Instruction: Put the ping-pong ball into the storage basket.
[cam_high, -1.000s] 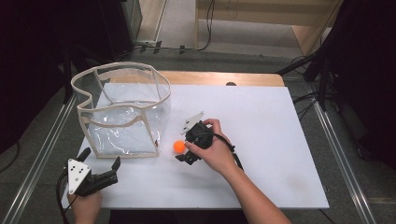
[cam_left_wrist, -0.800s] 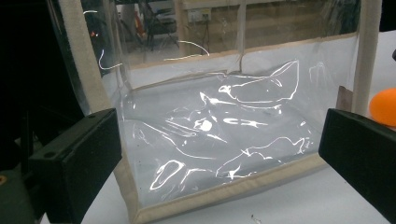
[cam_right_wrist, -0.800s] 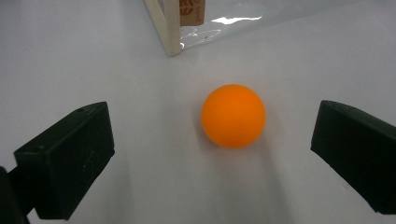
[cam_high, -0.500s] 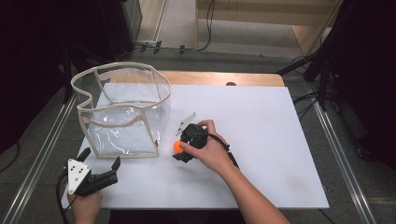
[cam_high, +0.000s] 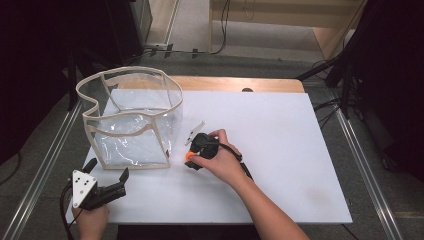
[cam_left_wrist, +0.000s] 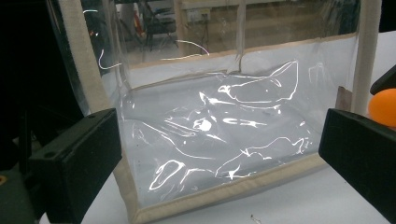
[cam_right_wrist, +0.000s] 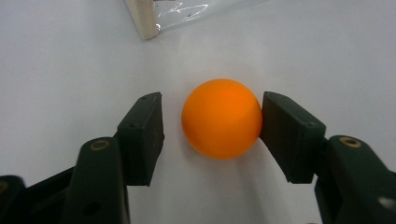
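An orange ball (cam_right_wrist: 222, 119), smooth and of table-tennis type, is found resting on the white table top (cam_high: 280, 130), just beside the near corner of a clear plastic bag with cream fabric trim (cam_high: 131, 117). It is seen again in the high view (cam_high: 189, 156) and at the right edge of the left gripper view (cam_left_wrist: 383, 107).

The right gripper (cam_right_wrist: 212, 123) is placed astride the ball, its jaws having just been closing. In the right gripper view the right-hand pad is seen touching the ball's side, while a narrow strip of table is still visible between the left-hand pad and the ball. The ball is therefore bracketed but not yet clamped; no grip is recorded.

The left gripper (cam_high: 107, 175) is held low at the near left of the table, jaws spread wide and empty, pointed at the bag's front wall.

Handling assessment: the ball is judged very light, hollow, stiff yet crushable under excess force, and slippery on its glossy skin. It is expected to roll or squirt away if pressed off-centre. Hold is best taken across the widest part, pads opposite each other, with gentle pressure only. The bag is judged soft and liable to shift if bumped.
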